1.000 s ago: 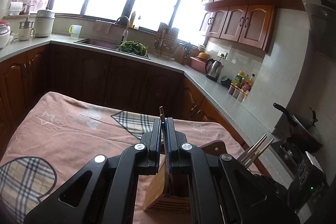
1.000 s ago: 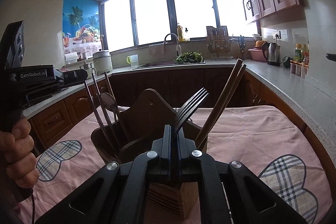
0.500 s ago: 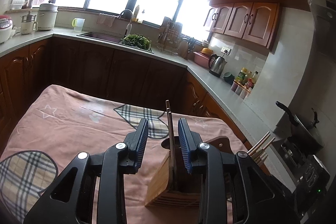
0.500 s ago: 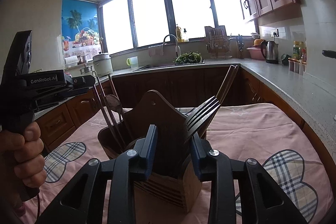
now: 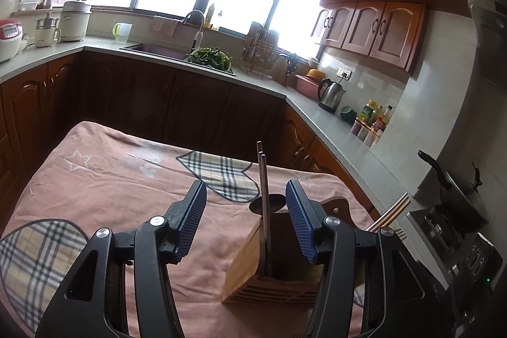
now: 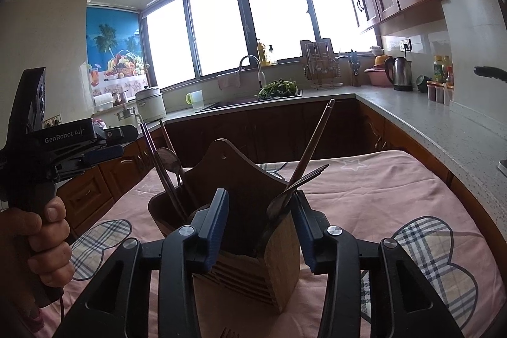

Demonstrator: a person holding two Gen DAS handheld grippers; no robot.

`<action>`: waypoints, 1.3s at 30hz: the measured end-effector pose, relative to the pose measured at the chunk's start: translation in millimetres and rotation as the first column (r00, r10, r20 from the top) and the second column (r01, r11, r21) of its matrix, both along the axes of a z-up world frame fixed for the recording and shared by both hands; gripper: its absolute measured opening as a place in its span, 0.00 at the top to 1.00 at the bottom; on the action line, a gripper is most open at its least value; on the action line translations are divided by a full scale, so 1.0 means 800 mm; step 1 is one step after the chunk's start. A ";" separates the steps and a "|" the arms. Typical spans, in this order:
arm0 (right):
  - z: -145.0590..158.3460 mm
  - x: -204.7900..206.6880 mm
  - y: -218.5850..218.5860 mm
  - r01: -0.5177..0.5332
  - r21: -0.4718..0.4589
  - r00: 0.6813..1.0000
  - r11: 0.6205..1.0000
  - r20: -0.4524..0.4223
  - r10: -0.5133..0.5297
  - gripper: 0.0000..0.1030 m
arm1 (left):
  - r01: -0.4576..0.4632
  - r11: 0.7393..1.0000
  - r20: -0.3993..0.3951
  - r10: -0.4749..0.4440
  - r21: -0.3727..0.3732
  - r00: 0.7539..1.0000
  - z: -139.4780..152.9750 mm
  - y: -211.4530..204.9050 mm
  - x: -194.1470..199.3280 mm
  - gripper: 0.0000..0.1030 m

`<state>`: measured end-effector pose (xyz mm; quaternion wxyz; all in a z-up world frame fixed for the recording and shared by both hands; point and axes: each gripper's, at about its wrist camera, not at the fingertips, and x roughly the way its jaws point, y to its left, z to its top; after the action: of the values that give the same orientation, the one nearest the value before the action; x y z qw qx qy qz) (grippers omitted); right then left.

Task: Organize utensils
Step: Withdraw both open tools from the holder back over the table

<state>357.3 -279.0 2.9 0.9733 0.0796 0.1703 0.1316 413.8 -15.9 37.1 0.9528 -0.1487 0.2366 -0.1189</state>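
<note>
- The wooden holder [image 5: 253, 271] stood on a table with a pink cloth [image 5: 120, 189]. The cloth had checked hearts sewn on it.
- The left gripper [image 5: 246, 220] had just been opening. Its blue pads [image 5: 193, 220] stood apart, one on each side of the holder's near corner.
- A pair of chopsticks [image 5: 262, 179] stood up in the holder between those pads. The pads did not touch the chopsticks.
- A dark spoon [image 5: 267, 204] poked up just behind the chopsticks, in the same part of the holder.
- More chopsticks [image 5: 391, 213] leaned out at the right side of the holder in the left wrist view.
- The right gripper [image 6: 261, 228] had also just been opening. Its pads [image 6: 218, 227] were spread wide, with the holder's other end between them.
- A fork [image 6: 301, 182] leaned in that end of the holder [image 6: 279, 255], tines up and tilted to the right. The pads were not squeezing it.
- Long brown chopsticks [image 6: 313, 141] leaned behind the fork, tilted to the right too.
- On the far left side of the holder, a spoon [image 6: 169, 159] and thin sticks [image 6: 155, 157] stood in a round part.
- A tall pointed back board [image 6: 228, 167] with a small hole rose between the two sides.
- A person's hand [image 6: 38, 239] held the handle of the left gripper at the left edge of the right wrist view.
- Behind the table [image 6: 380, 198] ran a grey counter [image 5: 329, 129] with a kettle [image 5: 331, 92], a sink [image 5: 158, 48] and green leaves [image 5: 210, 56].
</note>
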 end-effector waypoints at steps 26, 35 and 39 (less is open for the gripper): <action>0.011 -0.099 -0.019 -0.010 0.194 0.999 0.981 -0.035 0.017 0.02 | -0.018 1.000 -0.170 0.018 -0.001 0.985 -0.061 0.041 -0.122 0.00; 0.013 -0.164 -0.019 -0.029 0.281 0.999 0.959 -0.031 0.039 0.02 | -0.004 0.999 -0.154 0.012 0.053 0.988 -0.068 0.046 -0.204 0.00; 0.007 -0.192 -0.016 -0.035 0.284 0.998 0.958 -0.031 0.046 0.02 | -0.020 0.996 -0.133 0.031 0.087 0.991 -0.066 0.046 -0.241 0.00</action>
<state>204.0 -291.7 8.6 0.9457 0.2170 0.1692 0.1730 221.2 20.8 -15.9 0.9416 -0.1183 0.3033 -0.0862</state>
